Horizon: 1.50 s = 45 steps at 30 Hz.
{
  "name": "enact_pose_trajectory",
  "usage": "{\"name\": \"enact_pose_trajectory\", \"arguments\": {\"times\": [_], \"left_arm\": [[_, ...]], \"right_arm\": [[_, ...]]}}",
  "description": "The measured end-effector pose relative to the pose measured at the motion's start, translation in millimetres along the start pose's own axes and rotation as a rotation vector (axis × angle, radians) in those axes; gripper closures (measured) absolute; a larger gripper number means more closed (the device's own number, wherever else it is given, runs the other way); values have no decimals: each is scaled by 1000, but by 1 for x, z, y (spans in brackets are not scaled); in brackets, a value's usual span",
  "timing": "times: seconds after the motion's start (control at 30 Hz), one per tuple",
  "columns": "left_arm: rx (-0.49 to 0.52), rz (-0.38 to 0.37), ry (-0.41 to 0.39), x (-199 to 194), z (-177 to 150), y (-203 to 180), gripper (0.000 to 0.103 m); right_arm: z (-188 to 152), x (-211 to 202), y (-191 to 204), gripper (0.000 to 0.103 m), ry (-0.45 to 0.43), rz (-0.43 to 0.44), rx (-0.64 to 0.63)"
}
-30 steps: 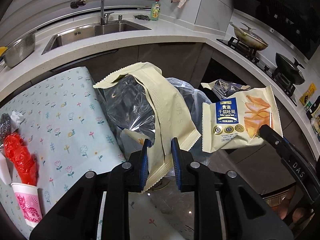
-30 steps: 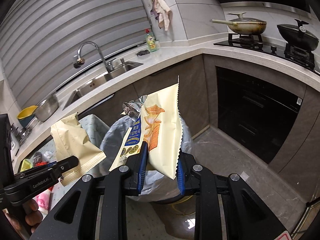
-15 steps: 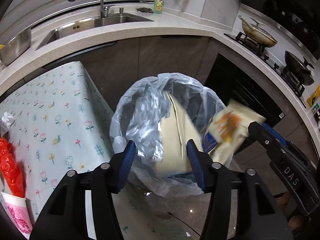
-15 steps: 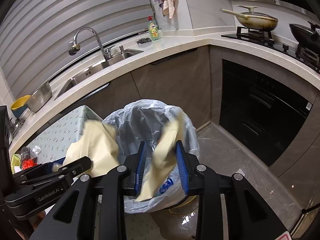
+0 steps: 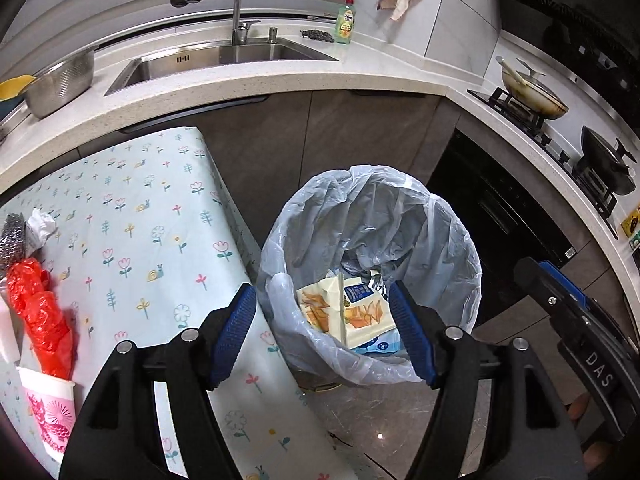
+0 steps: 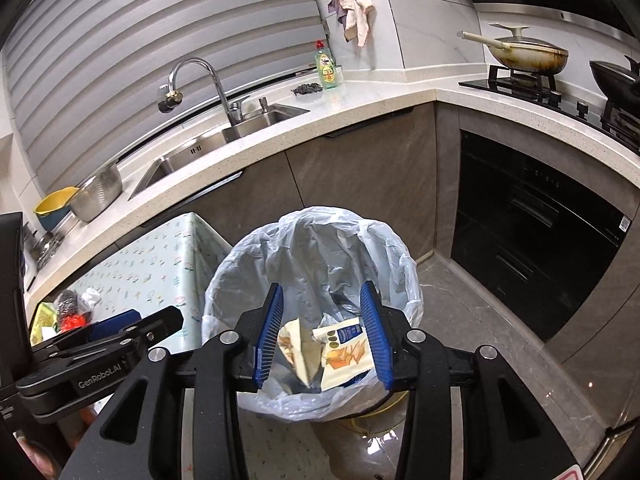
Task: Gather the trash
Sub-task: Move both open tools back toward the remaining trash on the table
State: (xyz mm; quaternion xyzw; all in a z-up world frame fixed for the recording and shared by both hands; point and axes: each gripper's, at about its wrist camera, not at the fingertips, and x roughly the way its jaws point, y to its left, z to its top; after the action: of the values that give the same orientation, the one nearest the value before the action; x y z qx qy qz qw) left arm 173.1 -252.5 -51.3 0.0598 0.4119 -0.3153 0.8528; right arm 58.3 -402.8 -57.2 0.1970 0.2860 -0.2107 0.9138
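Both tongs agape; red bag L-view only, prob.

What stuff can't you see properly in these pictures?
- Bin bottom, both views: wrappers cover it.
- Bin body, both views: liner drapes over it.
- Paper cup, left view: cut off by the edge.
- Red bag, right view: too small, partly behind the left gripper.
- Wrapper print: too small to read.

Both wrist views above lined bin.
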Motion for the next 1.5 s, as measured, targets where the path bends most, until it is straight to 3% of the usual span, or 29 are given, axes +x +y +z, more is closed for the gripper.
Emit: {"name": "enact_pose_trajectory", "arguments": {"times": [0.43, 0.5, 0.8, 1.17, 1.5], "left_arm": [[-63, 45, -55, -57, -21, 31, 32], [-83, 51, -65, -68, -26, 39, 29], [-137, 107, -100, -109, -50, 82, 28], [-257, 176, -118, -156, -84, 153, 27], [-363, 248, -111, -186, -118, 229, 26]], "right_arm": [[-17, -46, 46, 49, -31, 77, -52], [-21, -53, 57, 49, -31, 90, -69], [-39, -77, 101, 44, -27, 150, -124], [-62, -99, 158, 38, -15, 218, -178], [-96, -95, 220, 38, 53, 272, -237]]}}
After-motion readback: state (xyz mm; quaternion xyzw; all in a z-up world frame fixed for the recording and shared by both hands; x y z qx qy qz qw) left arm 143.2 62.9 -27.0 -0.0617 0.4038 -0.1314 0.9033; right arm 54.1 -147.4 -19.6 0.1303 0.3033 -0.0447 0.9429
